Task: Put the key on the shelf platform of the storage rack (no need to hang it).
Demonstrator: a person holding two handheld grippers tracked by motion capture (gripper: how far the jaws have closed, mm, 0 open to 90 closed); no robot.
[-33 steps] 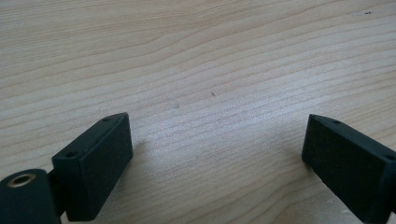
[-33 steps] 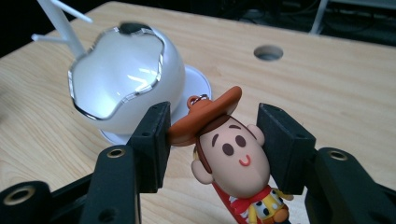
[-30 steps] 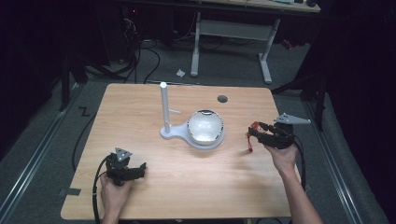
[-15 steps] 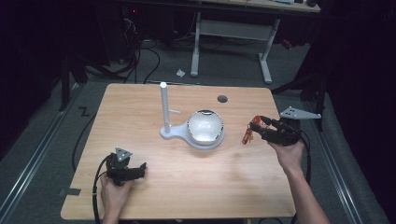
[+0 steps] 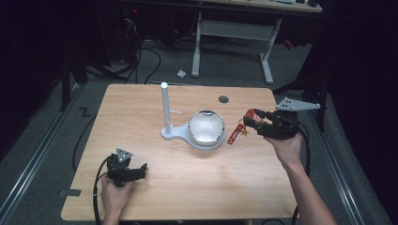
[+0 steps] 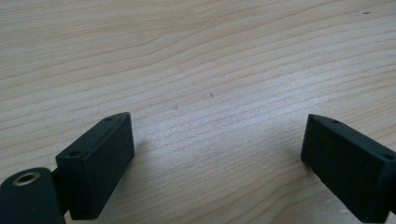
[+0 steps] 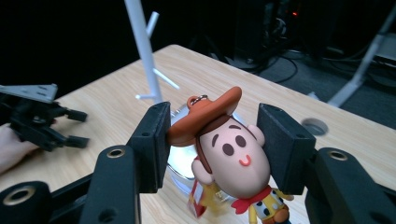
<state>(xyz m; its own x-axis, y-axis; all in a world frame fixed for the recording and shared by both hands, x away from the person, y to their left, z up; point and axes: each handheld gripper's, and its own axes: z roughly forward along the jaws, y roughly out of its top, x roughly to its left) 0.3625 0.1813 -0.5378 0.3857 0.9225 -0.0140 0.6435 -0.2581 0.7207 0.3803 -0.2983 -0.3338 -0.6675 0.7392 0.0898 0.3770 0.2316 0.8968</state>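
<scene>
My right gripper (image 5: 253, 121) is shut on the head of a small cowboy figure keychain (image 7: 229, 154) with a brown hat, and holds it above the table's right side. A red tag (image 5: 233, 135) and a star charm dangle under the figure. To its left stands a white stand (image 5: 165, 107) with a thin pole and side pegs, and a shiny round bowl (image 5: 205, 127) rests on its base. My left gripper (image 5: 140, 169) lies low on the table at the front left, open, with bare wood between its fingers (image 6: 100, 163). The right gripper view also shows the left gripper (image 7: 79, 127).
The wooden table (image 5: 141, 103) has a round cable hole (image 5: 223, 99) near its far edge. Beyond the table are the white legs of another desk (image 5: 267, 61) and cables on the dark floor.
My right gripper has risen with the cowboy figure and drifted slightly toward the stand; the tag now hangs free. The left gripper has stayed put.
</scene>
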